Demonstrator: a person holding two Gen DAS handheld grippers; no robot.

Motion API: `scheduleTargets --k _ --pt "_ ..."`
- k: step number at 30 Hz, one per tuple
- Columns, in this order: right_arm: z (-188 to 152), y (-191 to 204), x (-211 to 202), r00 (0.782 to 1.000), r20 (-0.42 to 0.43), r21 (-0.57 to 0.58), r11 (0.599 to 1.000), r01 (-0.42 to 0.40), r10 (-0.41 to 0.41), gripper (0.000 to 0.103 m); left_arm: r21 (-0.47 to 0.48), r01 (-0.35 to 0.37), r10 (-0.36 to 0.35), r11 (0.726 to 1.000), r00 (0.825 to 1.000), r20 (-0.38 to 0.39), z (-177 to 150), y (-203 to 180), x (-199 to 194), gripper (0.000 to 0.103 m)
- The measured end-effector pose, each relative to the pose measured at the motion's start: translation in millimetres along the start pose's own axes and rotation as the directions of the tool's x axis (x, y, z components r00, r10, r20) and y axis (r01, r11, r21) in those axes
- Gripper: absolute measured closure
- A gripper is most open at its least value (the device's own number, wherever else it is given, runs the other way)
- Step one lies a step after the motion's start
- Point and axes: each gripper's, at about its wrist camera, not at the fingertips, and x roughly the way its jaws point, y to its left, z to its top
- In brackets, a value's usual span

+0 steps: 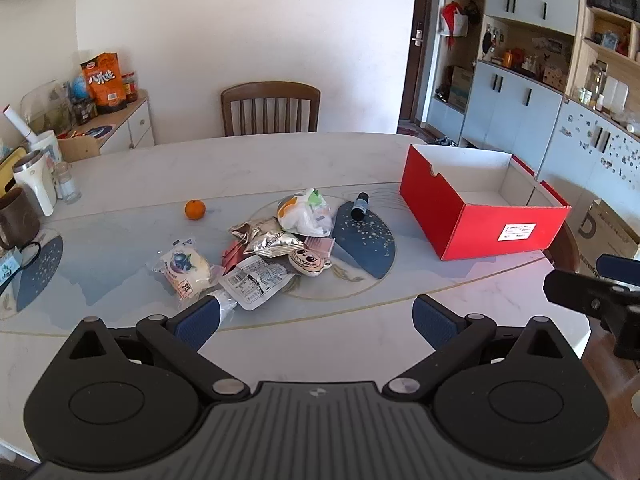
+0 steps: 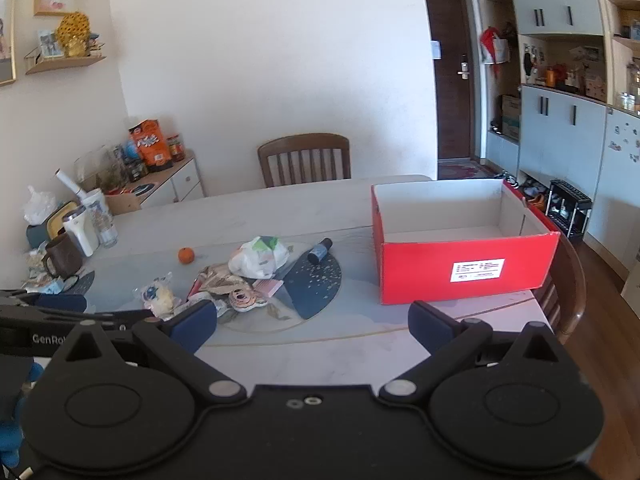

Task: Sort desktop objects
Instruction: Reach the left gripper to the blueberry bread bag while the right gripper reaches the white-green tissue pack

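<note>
A pile of snack packets (image 1: 264,256) (image 2: 232,280) lies mid-table, with a white plastic bag (image 1: 306,212) (image 2: 260,256) on top. Beside it are a small orange (image 1: 195,209) (image 2: 186,255), a dark blue bottle (image 1: 359,206) (image 2: 319,251) lying on its side, and a round cookie-face toy (image 1: 307,262). An open red box (image 1: 480,216) (image 2: 460,268) with a white, bare inside stands at the right. My left gripper (image 1: 316,322) hovers open over the near table edge, just short of the pile. My right gripper (image 2: 312,326) is open too, in front of the red box.
Mugs and a white kettle (image 1: 36,184) (image 2: 80,228) crowd the table's left end. A wooden chair (image 1: 270,109) (image 2: 304,160) stands at the far side and another chair (image 2: 564,288) behind the box. Cabinets (image 1: 520,100) line the right wall.
</note>
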Motion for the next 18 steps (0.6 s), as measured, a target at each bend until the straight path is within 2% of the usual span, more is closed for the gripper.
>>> scheduleTargets --k 9,18 --pt "8 5 18 0.999 -0.032 -0.026 0.999 -0.034 0.033 0.004 0.023 -0.008 0.007 1.0 1.0 0.004 5 12 18 0.0" --pt "27 27 68 0.998 -0.053 -0.043 0.998 -0.035 0.032 0.005 0.071 -0.014 0.013 0.997 1.0 0.016 18 48 60 0.0"
